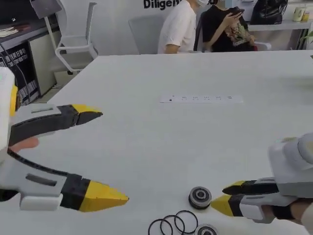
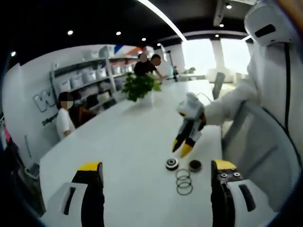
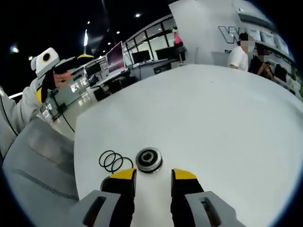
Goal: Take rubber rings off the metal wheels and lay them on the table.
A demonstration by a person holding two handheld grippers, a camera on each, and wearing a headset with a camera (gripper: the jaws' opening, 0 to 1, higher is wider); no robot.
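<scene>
The left tongs (image 1: 105, 155) are held wide apart above the smooth white counter (image 1: 195, 127), with nothing gripped. The right tongs (image 1: 224, 195) are parted only narrowly (empty too) and are set just beside a round metal wheel (image 1: 200, 197), which lies flat with its bore facing up. A second wheel (image 1: 207, 230) lies near. Three thin black rubber rings (image 1: 173, 223) are laid flat, overlapping, beside it.

We are in an open-plan office: a long white meeting table (image 1: 146, 137) with a built-in socket strip (image 1: 201, 99), an office chair (image 1: 76, 41) beside it and two people (image 1: 178, 27) seated at its far side. Around us stand desks (image 3: 142, 71) with monitors (image 3: 116, 55), shelves (image 2: 78, 87) of storage boxes (image 2: 90, 75), a potted plant (image 2: 139, 86) and large wall lettering (image 1: 161, 4).
</scene>
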